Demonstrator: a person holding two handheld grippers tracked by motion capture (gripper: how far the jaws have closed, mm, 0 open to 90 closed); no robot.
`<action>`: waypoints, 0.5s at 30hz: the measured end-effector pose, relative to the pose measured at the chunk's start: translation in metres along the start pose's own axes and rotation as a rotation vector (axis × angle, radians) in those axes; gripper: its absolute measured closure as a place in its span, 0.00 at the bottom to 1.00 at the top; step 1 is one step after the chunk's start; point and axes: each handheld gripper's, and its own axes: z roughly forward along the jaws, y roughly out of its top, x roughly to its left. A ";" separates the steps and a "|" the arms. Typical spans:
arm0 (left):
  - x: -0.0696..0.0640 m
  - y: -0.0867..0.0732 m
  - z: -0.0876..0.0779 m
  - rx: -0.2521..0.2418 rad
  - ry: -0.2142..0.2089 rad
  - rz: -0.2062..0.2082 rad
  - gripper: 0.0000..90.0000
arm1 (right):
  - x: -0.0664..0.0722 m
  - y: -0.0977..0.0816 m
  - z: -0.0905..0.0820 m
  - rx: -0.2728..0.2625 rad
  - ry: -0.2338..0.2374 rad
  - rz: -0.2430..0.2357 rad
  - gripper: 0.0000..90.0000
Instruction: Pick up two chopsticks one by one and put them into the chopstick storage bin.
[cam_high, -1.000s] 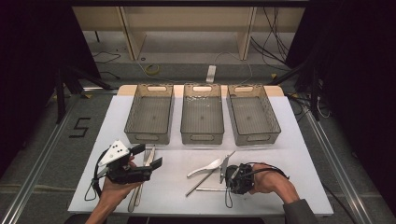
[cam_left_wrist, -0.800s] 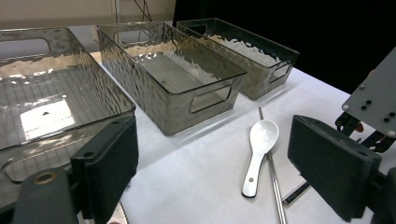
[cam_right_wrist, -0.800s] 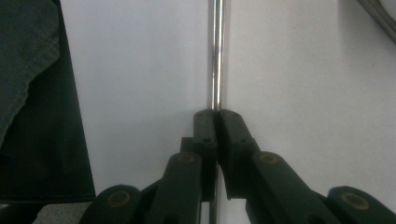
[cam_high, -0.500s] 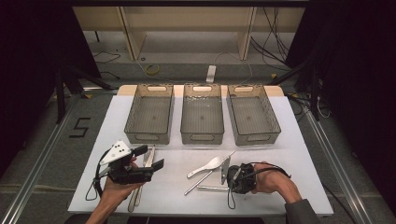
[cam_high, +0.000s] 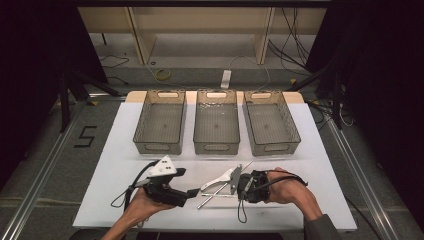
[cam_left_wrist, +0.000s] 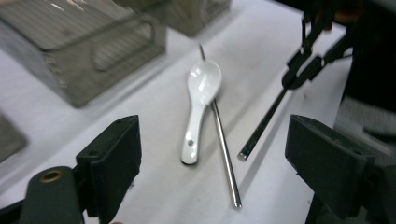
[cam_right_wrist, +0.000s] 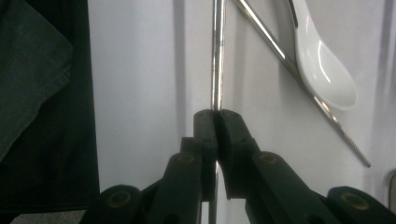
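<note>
On the white table (cam_high: 120, 165), right gripper (cam_right_wrist: 215, 114) clamps a chopstick (cam_right_wrist: 217, 56); left gripper (cam_left_wrist: 210, 158) gapes, seemingly empty.

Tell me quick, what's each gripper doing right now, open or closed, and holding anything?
Left gripper: open, holding nothing, its jaws wide apart above the table.
Right gripper: closed on a metal chopstick.

We see a lab: black curtains (cam_high: 30, 60) at both sides, aluminium rails (cam_high: 40, 175), loose cables (cam_high: 295, 30) at the top.
</note>
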 end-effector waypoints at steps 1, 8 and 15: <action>-0.003 0.001 0.004 0.025 -0.008 0.023 0.21 | 0.001 0.003 0.000 -0.001 -0.002 -0.006 0.96; -0.022 0.002 0.028 0.148 -0.054 0.143 0.27 | 0.007 0.013 -0.001 -0.003 -0.023 -0.043 0.96; -0.035 0.004 0.041 0.219 -0.079 0.234 0.40 | 0.008 0.018 0.002 0.012 -0.019 -0.065 0.96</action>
